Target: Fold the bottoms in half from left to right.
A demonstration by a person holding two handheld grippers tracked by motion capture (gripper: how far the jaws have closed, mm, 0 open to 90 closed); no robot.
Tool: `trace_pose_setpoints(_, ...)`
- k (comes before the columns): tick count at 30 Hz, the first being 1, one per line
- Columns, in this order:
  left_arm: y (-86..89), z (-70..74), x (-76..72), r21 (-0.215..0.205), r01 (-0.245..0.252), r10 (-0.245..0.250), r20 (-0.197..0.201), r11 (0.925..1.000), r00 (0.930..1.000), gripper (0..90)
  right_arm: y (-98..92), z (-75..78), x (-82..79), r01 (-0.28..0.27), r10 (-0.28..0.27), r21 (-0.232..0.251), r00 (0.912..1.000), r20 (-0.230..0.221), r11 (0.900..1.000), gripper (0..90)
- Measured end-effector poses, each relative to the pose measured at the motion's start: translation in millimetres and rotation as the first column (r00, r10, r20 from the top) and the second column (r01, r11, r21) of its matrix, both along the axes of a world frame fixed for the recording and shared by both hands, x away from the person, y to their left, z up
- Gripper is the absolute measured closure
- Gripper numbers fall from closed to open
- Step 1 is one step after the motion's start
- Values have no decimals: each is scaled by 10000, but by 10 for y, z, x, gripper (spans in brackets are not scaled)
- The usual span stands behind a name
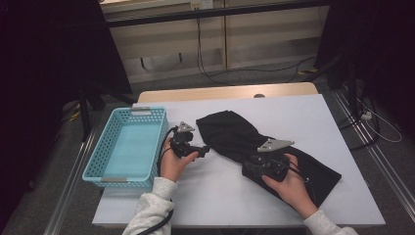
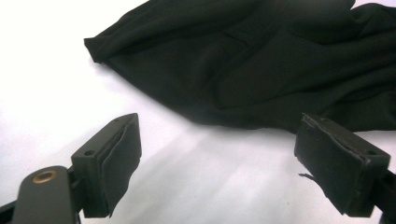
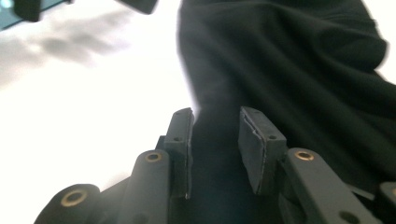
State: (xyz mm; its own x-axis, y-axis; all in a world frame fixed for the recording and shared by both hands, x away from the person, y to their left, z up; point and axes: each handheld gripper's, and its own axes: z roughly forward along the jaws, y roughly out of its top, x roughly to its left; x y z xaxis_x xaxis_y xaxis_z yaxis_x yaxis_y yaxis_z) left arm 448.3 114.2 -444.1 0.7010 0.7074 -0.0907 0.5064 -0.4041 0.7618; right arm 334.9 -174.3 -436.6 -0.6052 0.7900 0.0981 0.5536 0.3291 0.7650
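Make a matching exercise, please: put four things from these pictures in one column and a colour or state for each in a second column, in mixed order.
Things:
1. basket
2. cloth
3. left gripper
4. right gripper

States:
A. black, lying crumpled on the table
B. jaws wide apart over bare table, nothing between them
C. turquoise, nothing inside
D. jaws narrow, over the edge of the dark fabric

Pairs: 1-C, 2-A, 3-B, 4-D
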Motion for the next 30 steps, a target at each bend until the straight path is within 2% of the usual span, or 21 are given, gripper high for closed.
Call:
trace_pose_setpoints(3,-3,1,-9,30,-153,153,81,9999,9999,148,68,-56,-37,-423,425,111,9990,-161,9990,644)
trace_pose_setpoints(4,6,-5,-2,-22,6,-6,-37,10000,10000,148,96,-93,-42,-510,510,-9,9984,-251,9987,622)
trace_pose_setpoints(6,7,-17,7,-69,-44,43,-86,10000,10000,147,133,-181,-32,-559,548,-301,9978,-364,9980,564)
trace_pose_setpoints(8,10,-12,14,-36,-25,25,-30,10000,10000,147,154,-244,-30,-674,654,-472,9969,-443,9966,550)
trace_pose_setpoints(9,2,-18,11,-104,-49,48,-58,9999,10000,147,163,-254,-40,-712,700,-467,9972,-279,9964,552)
trace_pose_setpoints(10,5,-21,14,-61,12,-13,-97,10000,10000,148,184,-259,-52,-789,783,-728,9969,-108,9942,556)
trace_pose_setpoints(11,5,-21,14,-61,12,-13,-97,10000,10000,147,184,-259,-52,-789,783,-728,9969,-108,9942,556)
trace_pose_setpoints(12,7,-22,22,-66,-71,70,-138,10000,9999,147,212,-268,-66,-803,827,-1071,9964,175,9910,595)
trace_pose_setpoints(18,-1,-5,27,-274,-206,204,-87,9994,9998,147,172,-277,-44,-701,725,-921,9971,227,9933,802)
trace_pose_setpoints(23,-5,-11,32,-242,-204,200,-166,9995,9997,148,150,-263,-34,-736,741,-785,9972,46,9942,839)
trace_pose_setpoints(30,26,-1,81,-435,-641,630,-262,9970,9977,167,146,-239,-146,-1571,1555,-242,9861,-583,9873,844)
